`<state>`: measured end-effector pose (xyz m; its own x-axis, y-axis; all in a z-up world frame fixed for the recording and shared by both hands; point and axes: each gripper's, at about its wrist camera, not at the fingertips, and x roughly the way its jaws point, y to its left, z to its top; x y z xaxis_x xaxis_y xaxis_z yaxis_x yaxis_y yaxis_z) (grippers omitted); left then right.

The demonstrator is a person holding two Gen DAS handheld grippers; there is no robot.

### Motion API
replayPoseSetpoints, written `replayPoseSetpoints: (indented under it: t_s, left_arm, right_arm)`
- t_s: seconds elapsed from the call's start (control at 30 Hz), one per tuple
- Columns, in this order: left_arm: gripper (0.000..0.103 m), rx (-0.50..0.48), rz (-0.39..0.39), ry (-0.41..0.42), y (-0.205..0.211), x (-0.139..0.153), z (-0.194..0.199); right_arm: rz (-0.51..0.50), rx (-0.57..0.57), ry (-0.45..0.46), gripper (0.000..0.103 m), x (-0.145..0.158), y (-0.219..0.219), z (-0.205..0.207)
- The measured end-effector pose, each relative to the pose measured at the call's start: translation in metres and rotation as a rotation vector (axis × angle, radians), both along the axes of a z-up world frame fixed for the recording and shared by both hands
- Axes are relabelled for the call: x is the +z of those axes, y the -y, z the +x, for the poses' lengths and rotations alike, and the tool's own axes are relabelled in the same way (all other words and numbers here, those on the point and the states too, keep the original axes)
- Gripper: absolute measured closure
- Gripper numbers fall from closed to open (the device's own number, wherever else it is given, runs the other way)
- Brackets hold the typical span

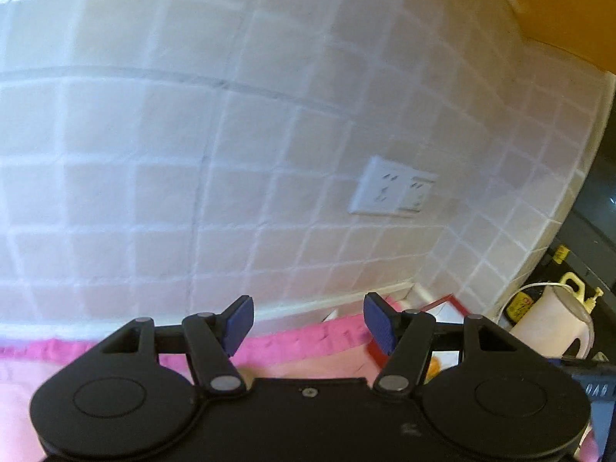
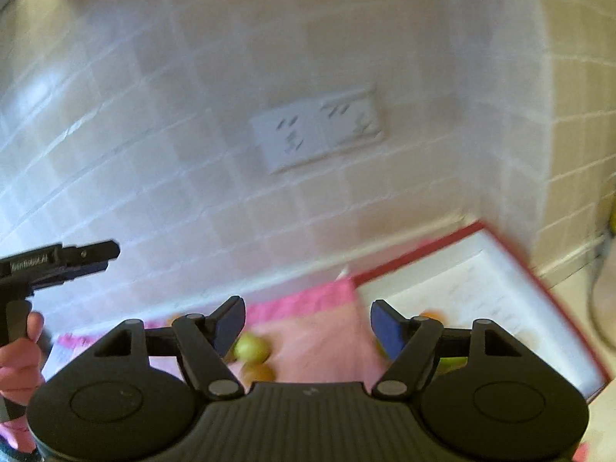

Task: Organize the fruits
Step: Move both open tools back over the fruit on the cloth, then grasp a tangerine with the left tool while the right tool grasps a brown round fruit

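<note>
Both the left gripper [image 1: 308, 321] and right gripper [image 2: 308, 325] gape empty, aimed high at the wall, so a blind drop could knock the green fruit [image 2: 252, 348] at six o'clock off the pink cloth [image 2: 308, 331].

Tiled wall [image 1: 154, 134], socket [image 1: 392, 188] (double), kettle [image 1: 554, 323]

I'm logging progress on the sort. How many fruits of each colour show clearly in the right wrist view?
Green fruit: 2
Orange fruit: 2
Total: 4. The view is blurred and the gripper may hide more.
</note>
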<state>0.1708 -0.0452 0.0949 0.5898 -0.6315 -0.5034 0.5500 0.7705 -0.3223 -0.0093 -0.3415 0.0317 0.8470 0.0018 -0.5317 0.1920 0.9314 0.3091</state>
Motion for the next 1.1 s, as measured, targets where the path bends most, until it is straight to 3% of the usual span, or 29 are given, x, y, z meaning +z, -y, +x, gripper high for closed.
replayPoseSetpoints:
  t_s: [0.23, 0.6, 0.8, 1.1]
  left_arm:
    - [0.028, 0.04, 0.076, -0.117, -0.027, -0.062, 0.018]
    - [0.029, -0.063, 0.236, -0.17, 0.005, -0.152, 0.022]
    - [0.037, -0.105, 0.308, -0.154, 0.018, -0.176, 0.025]
    - [0.043, -0.116, 0.275, -0.17, 0.018, -0.183, 0.034]
  right_arm:
    - [0.017, 0.082, -0.144, 0.03, -0.049, -0.048, 0.032]
    - [0.052, 0.114, -0.259, 0.031, -0.097, -0.062, 0.12]
    - [0.07, 0.136, -0.328, 0.033, -0.131, -0.065, 0.159]
    - [0.094, 0.143, -0.345, 0.034, -0.144, -0.059, 0.177]
